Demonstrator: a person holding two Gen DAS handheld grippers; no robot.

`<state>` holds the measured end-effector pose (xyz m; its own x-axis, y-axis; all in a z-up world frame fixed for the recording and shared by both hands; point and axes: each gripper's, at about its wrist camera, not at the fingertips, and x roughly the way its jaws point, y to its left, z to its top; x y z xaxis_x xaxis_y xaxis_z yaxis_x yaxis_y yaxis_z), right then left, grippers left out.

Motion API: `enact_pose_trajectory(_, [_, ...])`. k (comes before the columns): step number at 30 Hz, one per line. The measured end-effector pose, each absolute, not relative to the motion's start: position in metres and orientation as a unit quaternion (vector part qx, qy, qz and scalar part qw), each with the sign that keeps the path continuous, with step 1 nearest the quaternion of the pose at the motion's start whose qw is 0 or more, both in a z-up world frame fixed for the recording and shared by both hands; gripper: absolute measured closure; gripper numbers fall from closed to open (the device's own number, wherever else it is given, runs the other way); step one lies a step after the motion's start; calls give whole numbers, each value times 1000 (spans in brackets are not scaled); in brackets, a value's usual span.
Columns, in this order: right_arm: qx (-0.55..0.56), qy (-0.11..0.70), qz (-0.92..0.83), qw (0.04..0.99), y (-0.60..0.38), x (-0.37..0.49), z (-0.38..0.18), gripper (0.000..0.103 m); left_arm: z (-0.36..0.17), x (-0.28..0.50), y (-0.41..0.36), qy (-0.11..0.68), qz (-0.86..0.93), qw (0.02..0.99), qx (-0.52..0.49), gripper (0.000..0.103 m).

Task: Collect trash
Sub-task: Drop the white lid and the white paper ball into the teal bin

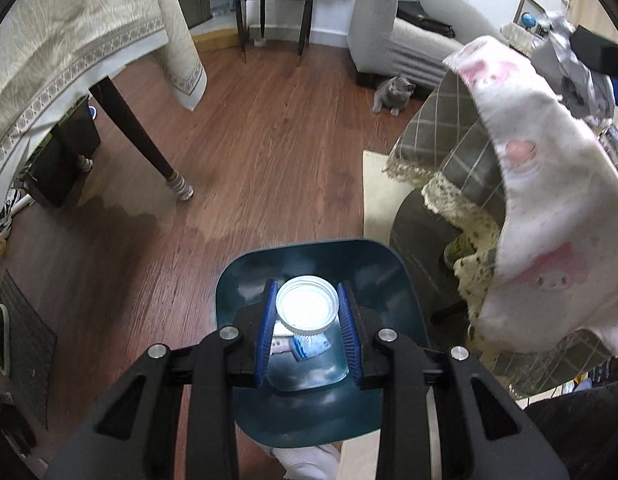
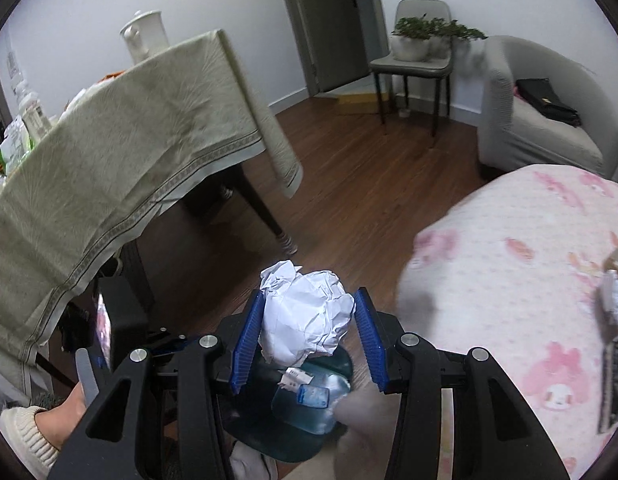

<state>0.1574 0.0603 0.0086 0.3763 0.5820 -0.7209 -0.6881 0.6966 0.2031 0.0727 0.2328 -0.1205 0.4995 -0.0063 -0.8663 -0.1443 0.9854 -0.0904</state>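
Glare whitens the lid [image 1: 307,302]; bin [image 1: 401,280] rim cut off

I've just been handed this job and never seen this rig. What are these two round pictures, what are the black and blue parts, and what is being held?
No robot here: a person carries a hand-held gripper in each hand, each with a fisheye camera looking along its two blue fingers. The left wrist view shows the left gripper shut on a clear round lid, above a dark teal bin on the wood floor. The right wrist view shows the right gripper shut on a crumpled paper ball, above the same bin, which already holds a plastic bottle. A cat sits by the sofa.
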Motion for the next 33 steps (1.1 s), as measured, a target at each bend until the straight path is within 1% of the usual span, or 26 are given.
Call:
enact_pose_trajectory(4, [-73, 418, 391, 817, 78, 155, -4, 56, -130, 71, 236, 510, 35, 856, -72, 70])
enact_pose_trajectory(7, [-79, 425, 397, 810, 93, 152, -12, 56, -135, 69, 239, 516, 34, 853, -68, 66])
enact_pose_trajectory(15, [-95, 447, 401, 794, 119, 150, -36, 56, -129, 59, 258, 504, 44, 859, -81, 63])
enact_pose_trajectory(17, [-102, 453, 400, 790, 124, 148, -41, 56, -124, 55, 264, 498, 49, 861, -90, 61])
enact_pose_trajectory(19, [-109, 461, 398, 786, 129, 147, -50, 56, -116, 50, 270, 487, 51, 866, -99, 54])
enact_pose_trajectory(20, [-112, 465, 397, 784, 131, 147, -54, 56, -112, 50, 273, 482, 52, 869, -102, 54])
enact_pose_trajectory(23, [-124, 480, 392, 775, 137, 145, -67, 56, -99, 43, 279, 464, 58, 877, -111, 52])
enact_pose_trajectory(25, [-132, 492, 391, 767, 142, 143, -78, 56, -90, 39, 283, 453, 62, 882, -113, 49])
enact_pose_trajectory(33, [-191, 532, 393, 725, 162, 124, -126, 55, -62, 29, 290, 418, 69, 897, -126, 46])
